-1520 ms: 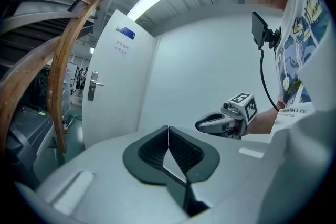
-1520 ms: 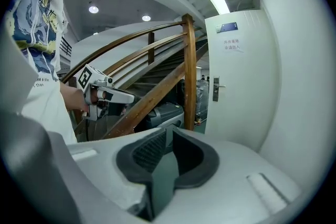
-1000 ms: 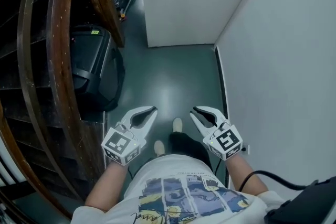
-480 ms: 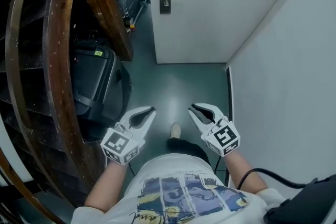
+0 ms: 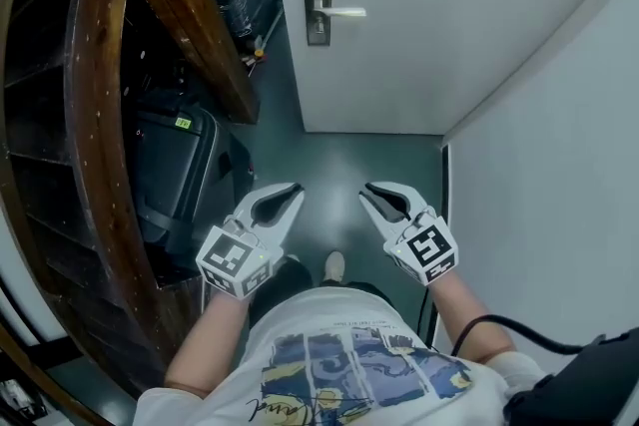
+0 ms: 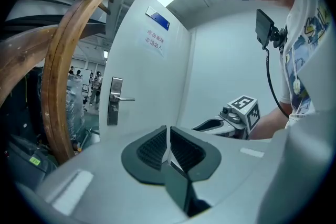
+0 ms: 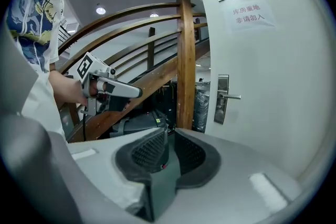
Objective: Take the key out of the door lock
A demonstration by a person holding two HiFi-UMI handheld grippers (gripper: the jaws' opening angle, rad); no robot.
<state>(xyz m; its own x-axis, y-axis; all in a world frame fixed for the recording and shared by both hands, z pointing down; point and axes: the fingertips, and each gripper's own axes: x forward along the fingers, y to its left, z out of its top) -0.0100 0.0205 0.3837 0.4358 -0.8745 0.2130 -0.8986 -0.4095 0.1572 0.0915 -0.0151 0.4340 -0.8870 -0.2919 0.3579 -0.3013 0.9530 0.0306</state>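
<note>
Corridor scene seen from behind the operator. The white door [image 5: 449, 25] stood closed at the far end, its door lock plate [image 5: 317, 3] and lever handle [image 5: 344, 12] well apart from both grippers and ahead of them. The key was too small to make out on the plate. The left gripper [image 5: 295, 187] pointed towards the door with its jaws together and nothing between them. The right gripper [image 5: 366, 193], level beside it, kept its jaws narrowly apart and empty. A curved wooden stair rail [image 5: 95, 165] ran along the left
</note>
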